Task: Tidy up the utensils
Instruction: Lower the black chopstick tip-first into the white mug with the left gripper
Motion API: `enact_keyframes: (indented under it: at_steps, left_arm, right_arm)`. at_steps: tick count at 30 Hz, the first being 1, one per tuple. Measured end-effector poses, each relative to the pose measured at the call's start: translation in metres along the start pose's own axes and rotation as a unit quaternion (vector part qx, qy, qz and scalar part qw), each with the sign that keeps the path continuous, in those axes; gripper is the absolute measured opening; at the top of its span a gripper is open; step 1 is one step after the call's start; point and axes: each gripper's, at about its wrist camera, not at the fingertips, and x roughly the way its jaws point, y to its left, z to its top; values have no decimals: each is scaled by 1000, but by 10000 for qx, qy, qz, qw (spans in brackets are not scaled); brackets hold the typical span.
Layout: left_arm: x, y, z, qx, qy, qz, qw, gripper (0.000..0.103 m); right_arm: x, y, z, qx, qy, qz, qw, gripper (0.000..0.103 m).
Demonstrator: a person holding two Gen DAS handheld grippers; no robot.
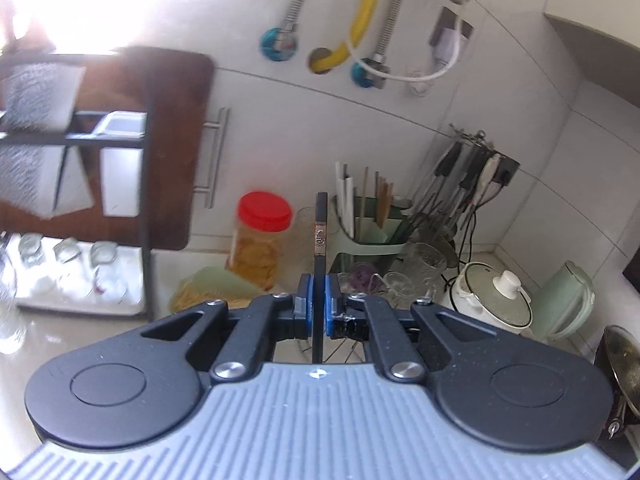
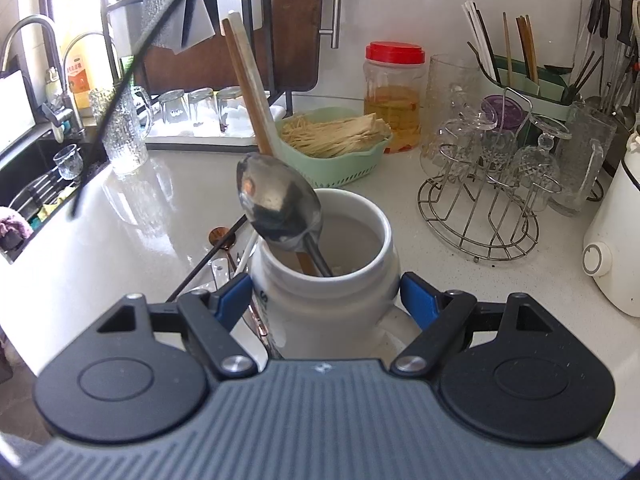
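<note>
Item held: one slim black chopstick (image 1: 320, 264), clamped upright between the closed jaws of the left gripper (image 1: 318, 312), raised above the surface. The white jar (image 2: 324, 280), already loaded with a metal spoon (image 2: 280, 204) and a wooden-handled utensil (image 2: 248, 80), is gripped by the right gripper (image 2: 326, 300); more utensils (image 2: 224, 256) lie beside it. Risks noted: the narrow stick may pivot or slip in the pads, or be knocked against the leaning spoon at the jar mouth.

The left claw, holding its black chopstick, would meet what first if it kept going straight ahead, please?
Probably the green chopstick holder, just right of the black chopstick tip; depth is unclear.
</note>
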Motion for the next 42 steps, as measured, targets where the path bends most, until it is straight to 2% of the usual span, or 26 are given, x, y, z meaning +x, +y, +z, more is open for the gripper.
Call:
enact_keyframes:
  at_steps: [19, 27, 32, 42]
  left_arm:
    - [82, -30, -10, 578, 79, -576, 9966, 6]
    - [101, -34, -25, 807, 65, -534, 9953, 6]
    - [102, -33, -36, 891, 199, -585, 9941, 6]
    - [76, -25, -44, 718, 589, -655, 9935, 6]
  right_arm:
    - [0, 3, -3, 56, -111, -91, 9999, 83]
    - [0, 4, -4, 110, -146, -122, 9998, 83]
    - [0, 4, -4, 142, -168, -133, 9997, 83]
    - [0, 5, -4, 195, -148, -176, 9995, 83]
